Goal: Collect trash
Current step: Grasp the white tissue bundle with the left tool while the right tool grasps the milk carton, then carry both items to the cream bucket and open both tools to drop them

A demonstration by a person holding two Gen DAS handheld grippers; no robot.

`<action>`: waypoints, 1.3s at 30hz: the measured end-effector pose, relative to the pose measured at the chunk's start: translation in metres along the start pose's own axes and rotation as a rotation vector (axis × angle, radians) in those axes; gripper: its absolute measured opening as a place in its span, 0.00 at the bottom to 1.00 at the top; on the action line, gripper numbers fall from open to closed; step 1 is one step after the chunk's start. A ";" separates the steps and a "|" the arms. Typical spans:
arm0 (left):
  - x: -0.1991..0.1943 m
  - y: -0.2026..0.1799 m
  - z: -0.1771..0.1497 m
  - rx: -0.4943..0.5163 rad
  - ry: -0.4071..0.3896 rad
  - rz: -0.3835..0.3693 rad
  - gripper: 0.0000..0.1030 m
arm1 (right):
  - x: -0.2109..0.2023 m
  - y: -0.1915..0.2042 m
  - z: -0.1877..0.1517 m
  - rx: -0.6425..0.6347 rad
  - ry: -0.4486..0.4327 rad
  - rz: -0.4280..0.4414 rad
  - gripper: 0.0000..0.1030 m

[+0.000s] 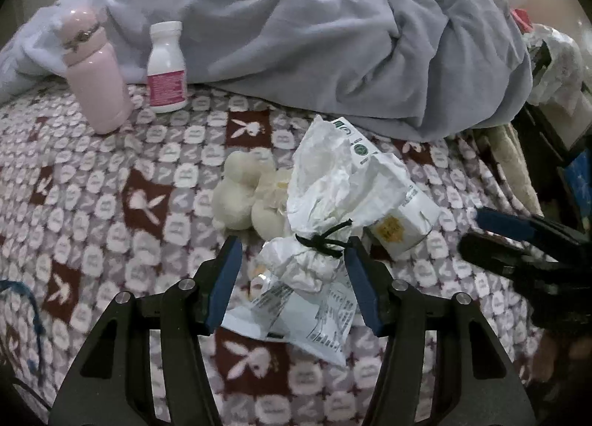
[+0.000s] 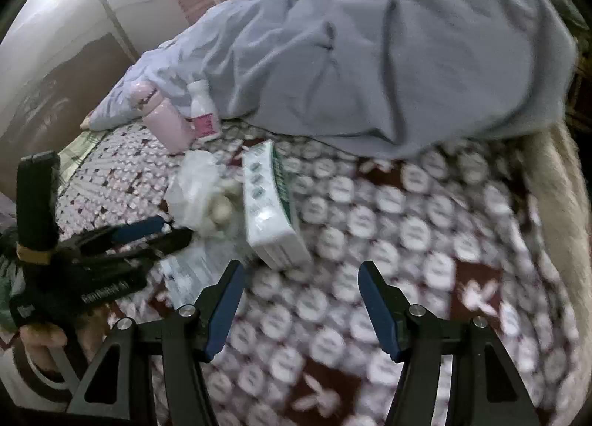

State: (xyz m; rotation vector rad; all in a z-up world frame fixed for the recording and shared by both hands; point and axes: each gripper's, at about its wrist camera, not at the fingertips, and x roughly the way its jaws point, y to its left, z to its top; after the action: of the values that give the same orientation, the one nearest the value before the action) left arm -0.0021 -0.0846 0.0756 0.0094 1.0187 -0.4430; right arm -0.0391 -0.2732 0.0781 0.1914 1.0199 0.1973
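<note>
A crumpled white wrapper (image 1: pixel 325 182) tied with a black band lies on the patterned bedspread, over a flat printed packet (image 1: pixel 303 315). A white carton (image 1: pixel 403 219) lies to its right; it shows with green print in the right wrist view (image 2: pixel 270 208). Cream fluffy balls (image 1: pixel 240 193) sit to the left. My left gripper (image 1: pixel 292 256) is open, its fingers on either side of the wrapper's tied end. My right gripper (image 2: pixel 299 281) is open and empty above the bedspread, just right of the carton. It shows at the right edge of the left wrist view (image 1: pixel 495 233).
A pink flask (image 1: pixel 96 74) and a white pill bottle (image 1: pixel 167 67) with a pink label stand at the back left. A rumpled grey duvet (image 1: pixel 314 30) covers the back of the bed. Dark furniture (image 1: pixel 555 130) stands off the bed's right edge.
</note>
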 end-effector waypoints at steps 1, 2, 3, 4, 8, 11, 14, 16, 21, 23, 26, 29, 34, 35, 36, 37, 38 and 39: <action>0.000 0.002 0.001 -0.007 0.007 -0.016 0.32 | 0.012 0.005 0.007 -0.016 0.015 0.022 0.60; 0.001 0.004 0.003 -0.016 0.020 -0.029 0.28 | 0.021 0.007 0.011 -0.024 0.031 0.035 0.60; 0.000 0.005 0.004 -0.026 0.024 -0.040 0.28 | 0.032 0.009 0.015 -0.025 0.050 0.043 0.60; -0.001 0.008 0.005 -0.038 0.025 -0.056 0.28 | 0.047 0.007 0.022 -0.016 0.083 0.050 0.60; -0.008 0.020 0.007 -0.073 0.026 -0.086 0.26 | 0.052 -0.029 0.036 0.139 0.045 -0.022 0.60; -0.014 0.027 0.006 -0.092 0.025 -0.104 0.25 | 0.037 -0.061 0.036 0.260 0.005 0.011 0.60; -0.021 0.030 0.004 -0.092 0.017 -0.105 0.25 | 0.032 -0.058 0.036 0.181 0.007 -0.006 0.60; -0.026 0.033 0.002 -0.095 0.016 -0.100 0.25 | 0.033 -0.047 0.039 0.102 0.002 -0.008 0.64; -0.039 0.041 -0.003 -0.107 0.005 -0.091 0.25 | 0.059 -0.019 0.052 -0.039 0.032 -0.055 0.70; -0.041 0.042 -0.004 -0.108 0.000 -0.084 0.25 | 0.074 -0.009 0.056 -0.084 0.059 -0.077 0.70; -0.041 0.041 -0.005 -0.109 0.001 -0.075 0.25 | 0.093 -0.004 0.057 -0.125 0.091 -0.110 0.58; -0.042 0.037 -0.008 -0.104 -0.001 -0.065 0.25 | 0.088 -0.013 0.049 -0.086 0.072 -0.105 0.54; -0.049 0.025 -0.013 -0.102 -0.018 -0.077 0.25 | 0.046 -0.016 0.029 -0.034 0.008 -0.061 0.54; -0.050 0.023 -0.013 -0.102 -0.021 -0.079 0.25 | 0.039 -0.014 0.024 -0.035 0.007 -0.059 0.54; -0.052 0.020 -0.015 -0.102 -0.026 -0.079 0.25 | 0.029 -0.015 0.016 -0.034 0.006 -0.057 0.54; -0.054 0.016 -0.018 -0.102 -0.028 -0.074 0.25 | 0.021 -0.016 0.008 -0.033 0.004 -0.055 0.54; -0.056 0.013 -0.020 -0.100 -0.028 -0.070 0.25 | 0.015 -0.017 0.001 -0.032 0.001 -0.051 0.54; -0.057 0.009 -0.023 -0.096 -0.027 -0.068 0.25 | 0.007 -0.017 -0.006 -0.028 -0.001 -0.044 0.54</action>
State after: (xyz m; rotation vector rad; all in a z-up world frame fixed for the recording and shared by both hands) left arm -0.0425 -0.0513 0.1083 -0.1171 1.0146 -0.4549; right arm -0.0390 -0.2872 0.0649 0.1435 1.0188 0.1713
